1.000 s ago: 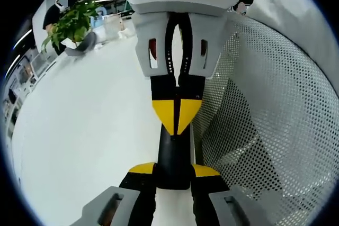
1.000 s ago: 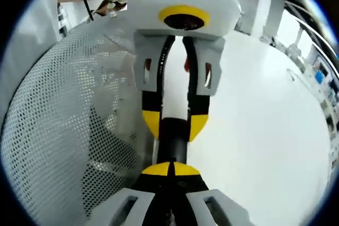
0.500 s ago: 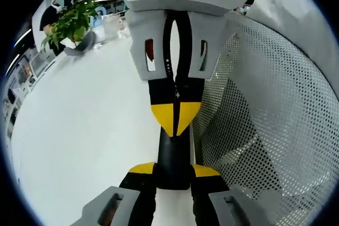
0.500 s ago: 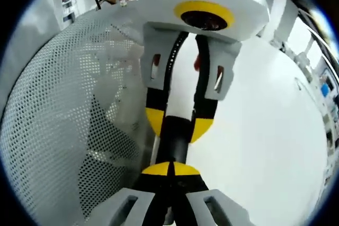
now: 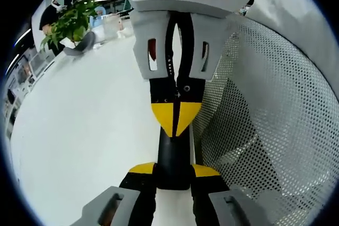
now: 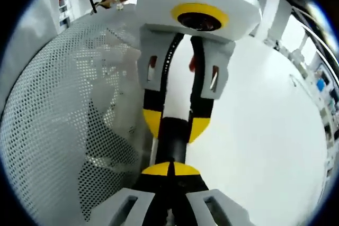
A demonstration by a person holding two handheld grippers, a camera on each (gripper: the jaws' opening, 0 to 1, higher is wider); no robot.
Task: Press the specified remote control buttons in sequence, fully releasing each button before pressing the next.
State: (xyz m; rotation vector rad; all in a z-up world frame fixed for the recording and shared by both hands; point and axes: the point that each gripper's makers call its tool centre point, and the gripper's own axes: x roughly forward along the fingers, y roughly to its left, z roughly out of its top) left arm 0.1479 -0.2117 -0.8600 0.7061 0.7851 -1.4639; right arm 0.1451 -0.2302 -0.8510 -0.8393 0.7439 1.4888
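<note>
Nothing moved; left gripper [image 5: 173,169] grips remote [image 5: 174,154].

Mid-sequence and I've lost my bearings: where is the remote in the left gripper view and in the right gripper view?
Left gripper view: the remote is the dark bar low at centre, gripped between this view's own jaws and running up to the right gripper.
Right gripper view: the remote sits at centre, between the jaws of the left gripper.
Shared landmark: the white mesh basket, on the right in the left gripper view and on the left in the right gripper view.
</note>
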